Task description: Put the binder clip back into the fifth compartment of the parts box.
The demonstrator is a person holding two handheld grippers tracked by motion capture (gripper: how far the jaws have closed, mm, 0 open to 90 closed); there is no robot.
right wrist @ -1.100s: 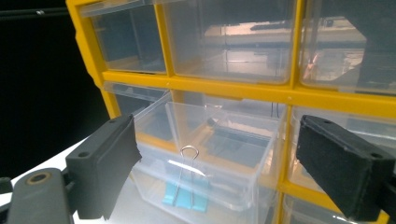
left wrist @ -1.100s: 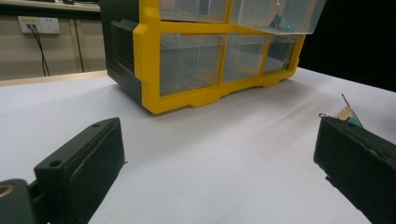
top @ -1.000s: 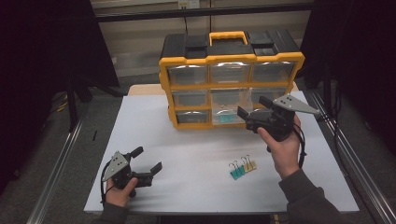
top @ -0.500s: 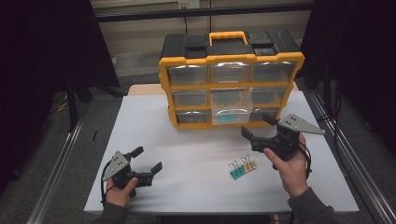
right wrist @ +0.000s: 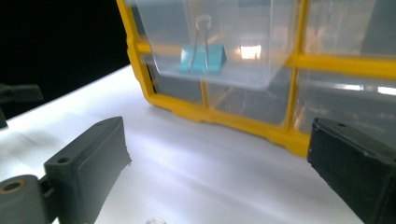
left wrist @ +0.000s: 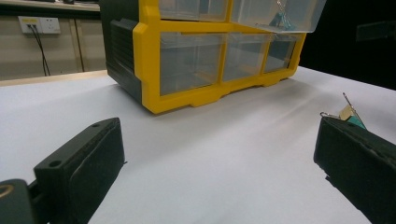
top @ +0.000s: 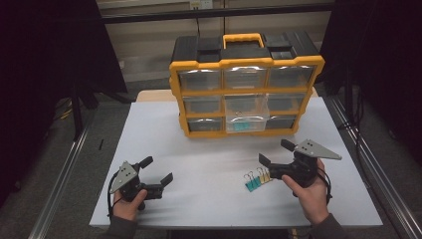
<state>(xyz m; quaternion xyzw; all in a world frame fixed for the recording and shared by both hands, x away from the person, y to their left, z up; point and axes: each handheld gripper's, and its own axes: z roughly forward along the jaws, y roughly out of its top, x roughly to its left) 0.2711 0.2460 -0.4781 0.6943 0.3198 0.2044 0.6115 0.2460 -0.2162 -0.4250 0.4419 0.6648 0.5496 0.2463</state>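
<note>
left gripper (top: 159, 171) near desk (top: 209, 149) front-left corner, jaws wide, empty | clips (top: 256, 179) lay flat near front edge, right of centre, just left of right gripper (top: 273, 158) | right gripper jaws just opened wider, empty | organizer (top: 246, 82) at back edge, middle drawer (top: 245, 113) pulled out, teal clip (right wrist: 202, 59) inside

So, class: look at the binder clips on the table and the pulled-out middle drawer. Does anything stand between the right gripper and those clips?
Nothing visible does. The right gripper, jaws open with nothing between them, sits just beside the binder clips on the bare white table. The open drawer lies beyond, unobstructed.
</note>
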